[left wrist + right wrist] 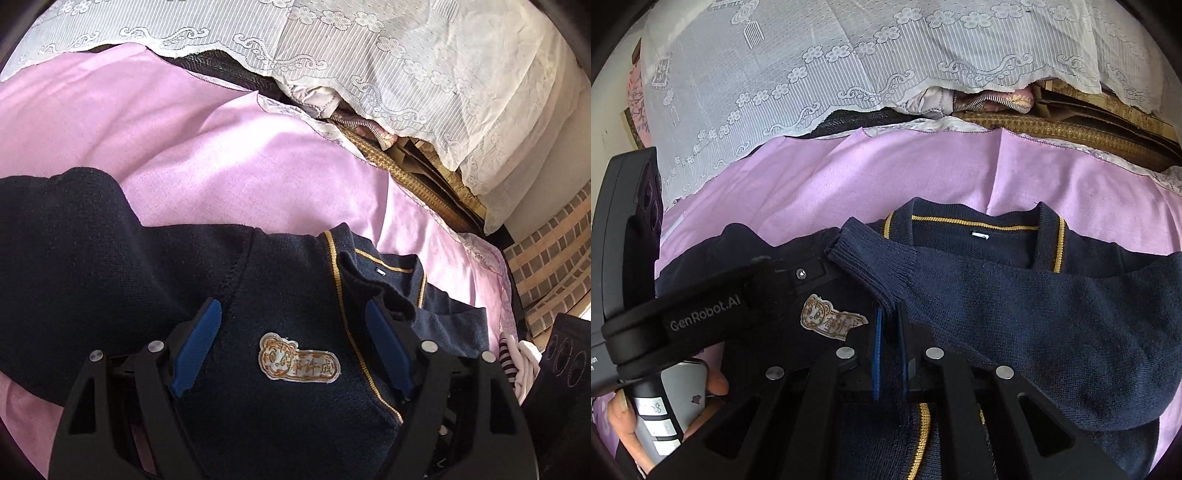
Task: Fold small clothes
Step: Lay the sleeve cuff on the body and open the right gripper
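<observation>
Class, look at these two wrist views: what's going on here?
A person with a handheld gripper in each hand is folding a small navy sweater on a pink sheet. The right gripper is shut on the sleeve cuff, which lies across the sweater's front. The left gripper is open above the tiger badge, holding nothing.

Pink sheet covers bed w/ navy sweater lying flat on it.
</observation>
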The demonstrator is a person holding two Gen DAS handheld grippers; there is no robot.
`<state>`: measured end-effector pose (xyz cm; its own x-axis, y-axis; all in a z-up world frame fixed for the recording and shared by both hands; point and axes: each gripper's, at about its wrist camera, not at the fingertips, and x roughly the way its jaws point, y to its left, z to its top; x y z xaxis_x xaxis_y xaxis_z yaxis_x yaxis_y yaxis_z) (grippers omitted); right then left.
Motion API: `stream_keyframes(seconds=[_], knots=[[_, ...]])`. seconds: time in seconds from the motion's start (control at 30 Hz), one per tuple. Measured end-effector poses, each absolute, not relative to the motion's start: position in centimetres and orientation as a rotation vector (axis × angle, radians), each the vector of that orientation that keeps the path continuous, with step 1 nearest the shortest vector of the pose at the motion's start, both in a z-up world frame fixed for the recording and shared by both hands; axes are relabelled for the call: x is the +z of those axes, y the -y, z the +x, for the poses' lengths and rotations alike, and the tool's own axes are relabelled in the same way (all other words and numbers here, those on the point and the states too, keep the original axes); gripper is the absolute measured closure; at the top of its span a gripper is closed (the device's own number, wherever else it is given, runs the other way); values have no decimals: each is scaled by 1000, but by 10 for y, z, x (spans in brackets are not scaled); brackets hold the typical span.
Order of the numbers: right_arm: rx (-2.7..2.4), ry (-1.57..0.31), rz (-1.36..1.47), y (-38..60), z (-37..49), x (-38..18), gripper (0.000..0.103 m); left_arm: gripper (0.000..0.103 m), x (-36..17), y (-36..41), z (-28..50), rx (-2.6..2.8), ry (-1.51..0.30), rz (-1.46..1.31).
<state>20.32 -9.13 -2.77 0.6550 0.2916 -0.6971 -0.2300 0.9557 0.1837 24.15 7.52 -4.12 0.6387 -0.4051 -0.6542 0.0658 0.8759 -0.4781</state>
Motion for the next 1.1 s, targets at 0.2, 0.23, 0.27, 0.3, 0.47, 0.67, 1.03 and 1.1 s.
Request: stream_keyframes(seconds=[0.2, 0.23, 0.27, 0.3, 0.47, 0.67, 1.03, 1.1], knots=[[345, -844, 55, 84, 205, -36, 73, 25, -42, -69, 243, -276, -847, -406], [348, -838, 42, 82, 203, -36, 72, 25, -42, -68, 243, -275, -846, -399], [352, -837, 30, 80, 202, -36, 69, 25, -42, -68, 243, -275, -846, -397], [359, -834, 27, 80, 201, -35, 68, 24, -42, -68, 243, -277, -847, -399], [401, -831, 61, 91, 194, -30, 67, 24, -37, -83, 237, -297, -836, -465], [455, -790, 117, 112, 182, -11, 68, 24, -30, -92, 230, -290, -819, -489], [318, -912, 331, 167, 215, -45, 79, 16, -57, -18, 238, -258, -904, -89], [302, -868, 351, 180, 210, -34, 76, 15, -57, -11, 234, -227, -893, -26]])
